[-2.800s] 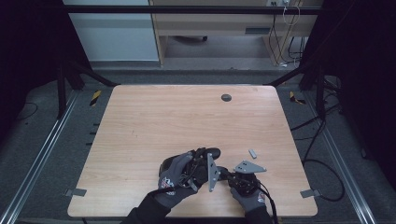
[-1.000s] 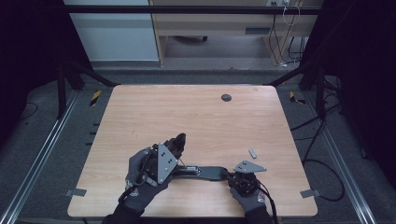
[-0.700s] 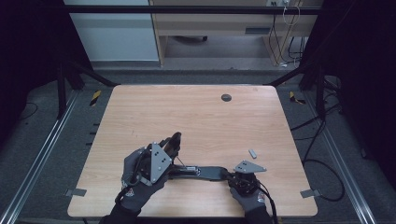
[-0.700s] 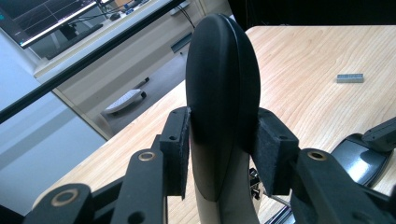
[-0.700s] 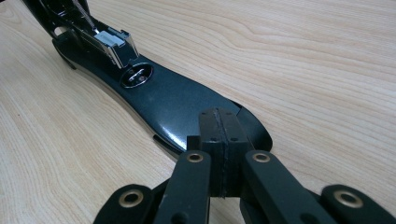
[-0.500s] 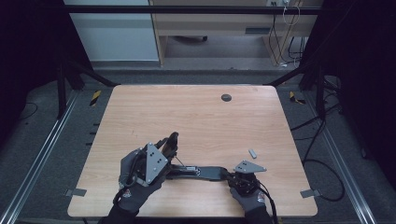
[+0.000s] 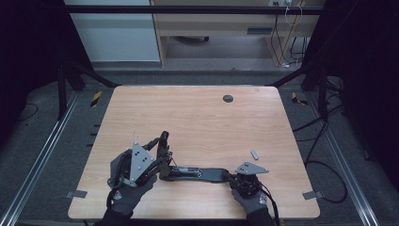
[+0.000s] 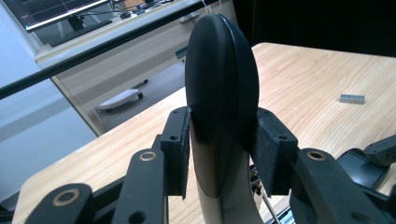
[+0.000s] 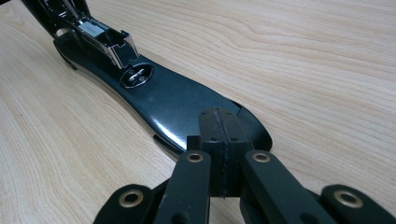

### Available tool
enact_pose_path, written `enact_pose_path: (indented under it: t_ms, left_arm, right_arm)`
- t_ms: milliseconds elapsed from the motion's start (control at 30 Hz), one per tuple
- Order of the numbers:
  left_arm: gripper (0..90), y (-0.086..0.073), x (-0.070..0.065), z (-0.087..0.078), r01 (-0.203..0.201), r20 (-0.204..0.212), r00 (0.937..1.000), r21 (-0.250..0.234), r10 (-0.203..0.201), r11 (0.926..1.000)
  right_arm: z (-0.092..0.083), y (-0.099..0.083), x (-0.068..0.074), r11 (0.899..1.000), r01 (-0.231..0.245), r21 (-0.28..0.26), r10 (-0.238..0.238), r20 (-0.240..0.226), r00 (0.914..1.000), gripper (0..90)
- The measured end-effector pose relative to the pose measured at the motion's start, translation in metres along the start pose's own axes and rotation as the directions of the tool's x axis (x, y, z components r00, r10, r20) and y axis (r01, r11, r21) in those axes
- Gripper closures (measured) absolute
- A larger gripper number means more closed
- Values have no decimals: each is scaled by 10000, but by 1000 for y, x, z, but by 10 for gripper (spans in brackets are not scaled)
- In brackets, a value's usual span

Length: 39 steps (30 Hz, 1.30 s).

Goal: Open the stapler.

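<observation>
With the left hand-held gripper [image 8: 223, 158] pinching the stapler's raised top arm [image 8: 222, 93] and the right hand-held gripper [image 9: 219, 154], pressed together, pinning its base [image 9: 173, 105] to the desk [image 7: 197, 117], swing the arm back slowly, keeping the base flat.

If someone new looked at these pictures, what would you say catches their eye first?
Most striking is the black stapler, swung wide open near the table's near edge. The left gripper clamps its raised top arm, while the right gripper, jaws shut, presses on the flat base. A small strip of staples lies on the wood to the right.
</observation>
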<state>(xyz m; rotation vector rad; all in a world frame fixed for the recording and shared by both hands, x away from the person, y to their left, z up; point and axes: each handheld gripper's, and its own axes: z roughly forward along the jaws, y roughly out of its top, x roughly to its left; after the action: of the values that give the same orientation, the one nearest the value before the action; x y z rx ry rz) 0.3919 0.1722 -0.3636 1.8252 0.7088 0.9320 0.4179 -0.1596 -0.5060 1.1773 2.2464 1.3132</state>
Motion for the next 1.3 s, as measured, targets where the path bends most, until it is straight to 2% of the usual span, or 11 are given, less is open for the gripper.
enact_pose_path:
  t_ms: [400,700,900,967,1000,1033,1300]
  left_arm:
    - [593,-10,15,-8,706,-4,9975,-230,-706,9972]
    - [593,-17,20,-12,1105,-80,9938,-431,-1109,9929]
    - [592,-22,25,-16,1212,-203,9923,-594,-1226,9909]
    - [591,-24,26,-18,1401,-209,9897,-547,-1414,9886]
    - [591,-24,27,-18,1327,-227,9907,-646,-1344,9890]
    - [591,-25,27,-19,1449,-224,9890,-547,-1463,9879]
    - [588,-29,30,-22,1585,-336,9865,-573,-1606,9857]
  right_arm:
    - [0,0,0,10000,-9,-1,9,4,10000,900]
    - [0,0,0,10000,-27,5,27,-1,10000,900]
    - [0,0,0,10000,-17,1,17,2,10000,900]
    - [0,0,0,10000,-26,3,26,-3,10000,900]
    - [0,0,0,10000,-28,1,28,-4,10000,900]
    - [0,0,0,10000,-29,0,29,-1,10000,900]
    - [0,0,0,10000,-33,-3,33,-14,10000,900]
